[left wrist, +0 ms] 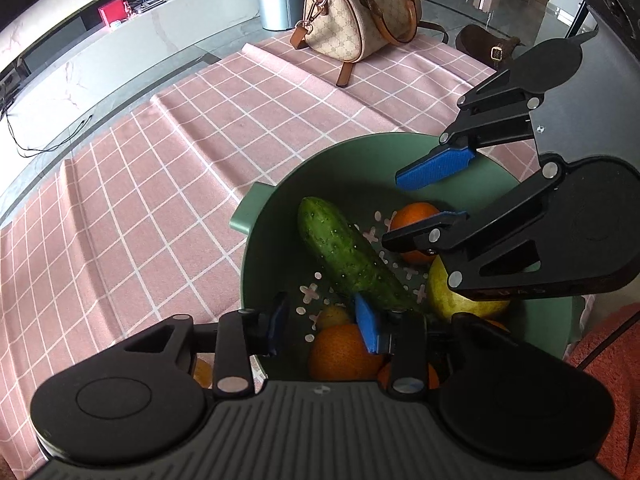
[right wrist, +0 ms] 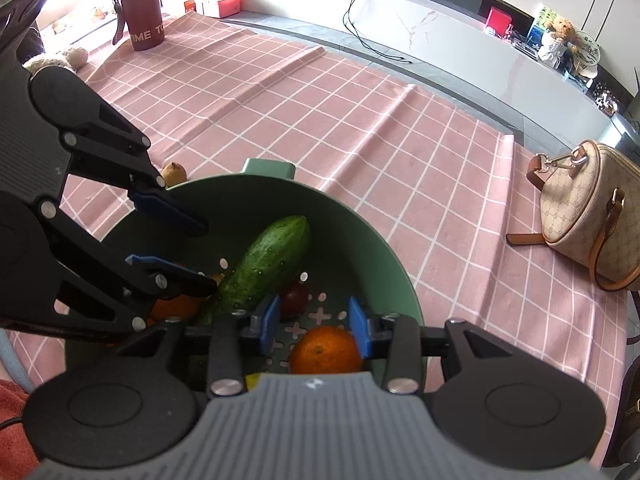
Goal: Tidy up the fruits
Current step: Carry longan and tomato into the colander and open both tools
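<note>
Green plastic bowl [right wrist: 372,240] is filled with a cucumber [right wrist: 268,256] and oranges [right wrist: 326,350]. Both the left gripper [left wrist: 322,328] and right gripper [right wrist: 314,322] are held apart above it, nothing clamped.

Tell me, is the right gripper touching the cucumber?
Apart. The left wrist view shows the right gripper open above the bowl, with green bowl wall visible between it and the cucumber.

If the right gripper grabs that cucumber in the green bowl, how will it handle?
The cucumber looks stiff and would likely lift in one piece. It is long, so a grip near one end may let it tilt. Its skin looks bumpy with pale specks that could be water, so possibly slippery. It leans on the green bowl wall, so a nudge would probably slide or roll it.
</note>
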`<state>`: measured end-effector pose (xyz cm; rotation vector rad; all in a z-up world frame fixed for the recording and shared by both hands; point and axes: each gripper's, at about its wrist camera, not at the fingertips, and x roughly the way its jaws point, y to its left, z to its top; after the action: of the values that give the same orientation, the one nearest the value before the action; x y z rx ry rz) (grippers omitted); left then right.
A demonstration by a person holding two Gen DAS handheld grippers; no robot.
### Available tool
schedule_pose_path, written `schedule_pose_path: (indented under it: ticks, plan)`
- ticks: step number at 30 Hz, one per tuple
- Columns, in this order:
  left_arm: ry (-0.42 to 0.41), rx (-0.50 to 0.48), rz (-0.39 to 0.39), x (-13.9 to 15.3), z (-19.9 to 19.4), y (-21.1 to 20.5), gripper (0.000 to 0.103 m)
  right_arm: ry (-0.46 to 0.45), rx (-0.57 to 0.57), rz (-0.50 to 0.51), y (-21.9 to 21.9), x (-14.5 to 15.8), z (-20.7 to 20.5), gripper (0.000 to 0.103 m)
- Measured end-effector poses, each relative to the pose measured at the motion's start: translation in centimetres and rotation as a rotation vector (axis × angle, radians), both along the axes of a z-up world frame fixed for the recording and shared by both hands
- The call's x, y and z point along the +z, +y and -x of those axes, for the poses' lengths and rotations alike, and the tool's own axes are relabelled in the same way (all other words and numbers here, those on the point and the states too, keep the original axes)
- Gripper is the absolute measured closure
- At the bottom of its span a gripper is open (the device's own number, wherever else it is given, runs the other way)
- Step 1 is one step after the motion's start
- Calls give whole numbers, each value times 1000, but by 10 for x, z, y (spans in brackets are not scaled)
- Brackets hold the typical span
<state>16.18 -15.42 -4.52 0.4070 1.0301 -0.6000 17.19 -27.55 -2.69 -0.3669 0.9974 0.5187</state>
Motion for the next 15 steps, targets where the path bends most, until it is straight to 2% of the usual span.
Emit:
schedule_pose_path:
  ticks: [5, 10, 15]
  plan:
    - [-26, 2, 33, 19, 10, 9, 56, -14, -12, 9, 2, 10, 10, 65]
    - [-62, 53, 62, 42, 20, 33, 56, -46, -49, -12, 5, 28, 21, 49]
    - [-91, 87, 51, 58, 27, 59, 56, -61, -67, -78, 12, 48, 33, 49]
